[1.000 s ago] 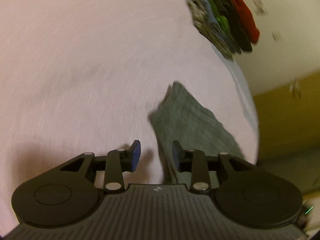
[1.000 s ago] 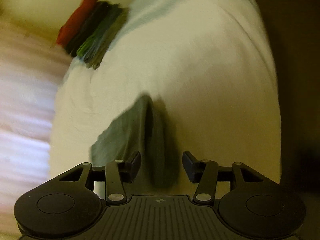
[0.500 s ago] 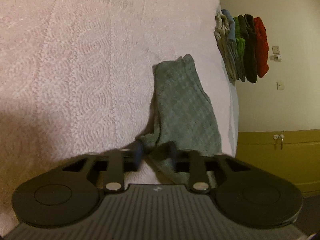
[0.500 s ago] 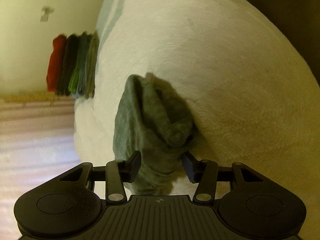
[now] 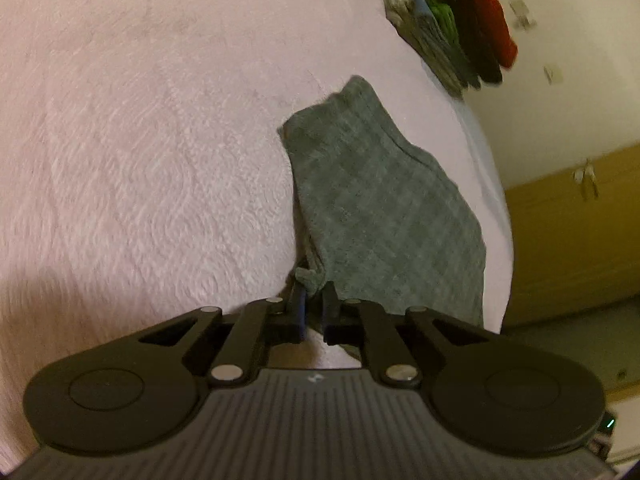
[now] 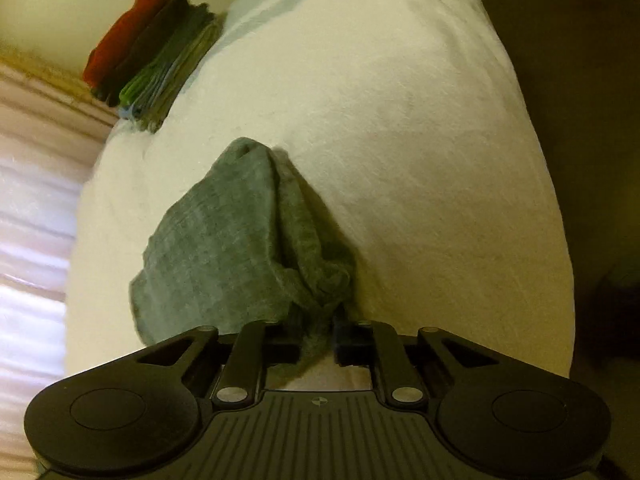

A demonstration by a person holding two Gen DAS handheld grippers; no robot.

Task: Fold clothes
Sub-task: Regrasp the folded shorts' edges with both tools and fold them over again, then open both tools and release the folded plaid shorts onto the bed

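A grey-green waffle-knit cloth [image 5: 380, 208] lies folded on the white textured bedspread [image 5: 140, 140], stretching away from both grippers toward a stack of folded red, dark and green clothes [image 5: 452, 20] at the far edge. The left gripper [image 5: 314, 306] has its fingers clenched on the cloth's near corner. The right gripper [image 6: 316, 338] has its fingers clamped on a bunched near edge [image 6: 316, 288] of the same cloth.

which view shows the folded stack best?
Left wrist: the stack sits at the bed's far edge, with red, dark, green and pale layers sharper and separable. Right wrist shows the same stack, blurrier, colours running together.
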